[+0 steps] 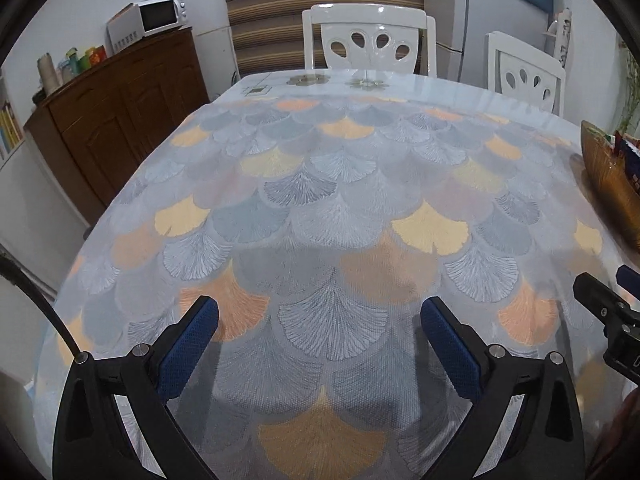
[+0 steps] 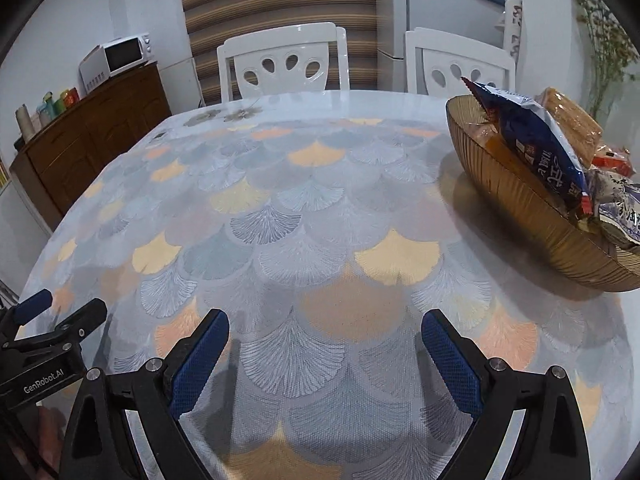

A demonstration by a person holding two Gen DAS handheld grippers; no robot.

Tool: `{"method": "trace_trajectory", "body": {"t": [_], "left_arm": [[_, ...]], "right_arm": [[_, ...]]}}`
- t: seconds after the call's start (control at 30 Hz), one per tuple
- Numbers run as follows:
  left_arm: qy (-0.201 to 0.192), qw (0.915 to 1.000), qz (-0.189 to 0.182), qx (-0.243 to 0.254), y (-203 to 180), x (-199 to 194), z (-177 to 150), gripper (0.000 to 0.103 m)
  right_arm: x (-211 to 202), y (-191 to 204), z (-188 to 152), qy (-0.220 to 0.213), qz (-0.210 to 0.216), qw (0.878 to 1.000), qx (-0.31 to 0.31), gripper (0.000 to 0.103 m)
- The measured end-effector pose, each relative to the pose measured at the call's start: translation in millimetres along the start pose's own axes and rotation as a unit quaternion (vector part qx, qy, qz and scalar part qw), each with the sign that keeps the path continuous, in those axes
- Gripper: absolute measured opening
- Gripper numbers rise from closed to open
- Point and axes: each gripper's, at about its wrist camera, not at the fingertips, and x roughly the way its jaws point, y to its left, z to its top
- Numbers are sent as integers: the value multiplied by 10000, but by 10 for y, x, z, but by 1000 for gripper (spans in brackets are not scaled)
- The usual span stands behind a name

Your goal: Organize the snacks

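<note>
Snacks [image 2: 560, 152] fill the brown bowl [image 2: 520, 216] on the table [image 2: 280, 200]. Left of the bowl, the left gripper [image 1: 320, 312] and right gripper [image 2: 325, 322] hover, jaws wide and empty.

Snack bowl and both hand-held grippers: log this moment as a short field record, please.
setting: dining table with a fan-patterned cloth, two white chairs behind
bowl: brown ribbed, at the table's right side
bowl contents: blue snack bag, wafer pack, other packets
loose snacks on cloth: none visible
left hand-held gripper: open, empty, over cloth
right hand-held gripper: open, empty, over cloth, left of bowl
</note>
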Motion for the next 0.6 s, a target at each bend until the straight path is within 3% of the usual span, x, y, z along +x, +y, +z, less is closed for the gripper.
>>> {"method": "trace_trajectory", "body": {"t": [0.23, 0.6], "left_arm": [[201, 9997, 76, -89, 28, 73, -1, 101], [202, 9997, 128, -60, 33, 80, -5, 101]], "right_arm": [[14, -10, -19, 47, -62, 10000, 54, 96], [25, 11, -20, 88, -158, 9998, 0, 96]]}}
